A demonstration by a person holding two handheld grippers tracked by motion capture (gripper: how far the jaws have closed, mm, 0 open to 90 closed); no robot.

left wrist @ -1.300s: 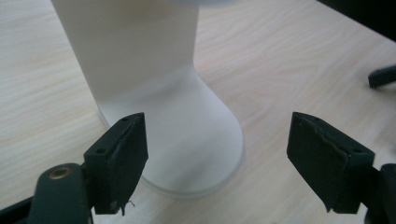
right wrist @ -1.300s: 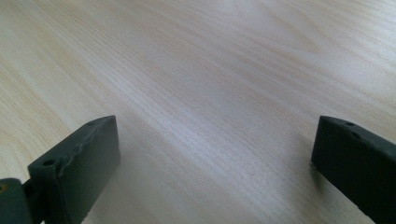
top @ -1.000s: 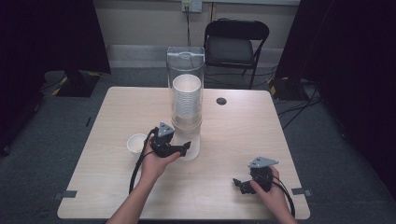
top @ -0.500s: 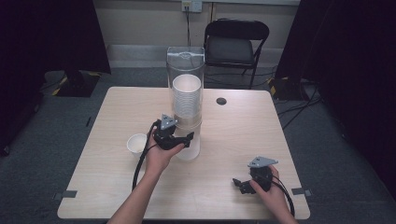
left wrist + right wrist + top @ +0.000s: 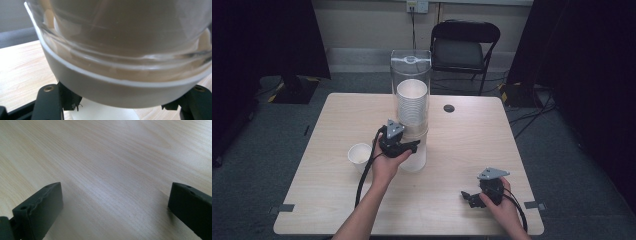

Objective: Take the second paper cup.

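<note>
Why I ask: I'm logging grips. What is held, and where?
The left gripper, jaws just closing, pinches the bottom cup by its sides below the dispenser. The right gripper holds nothing.

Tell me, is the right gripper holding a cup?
No, the right gripper has its jaws wide apart over the bare wooden table, with nothing between them.

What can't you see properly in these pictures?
- High view: the bottom cup under the dispenser is partly hidden by the left gripper.
- Left gripper view: the dispenser's top is cut off by the upper edge.
- High view: the small dark thing on the table is too small to identify.
</note>
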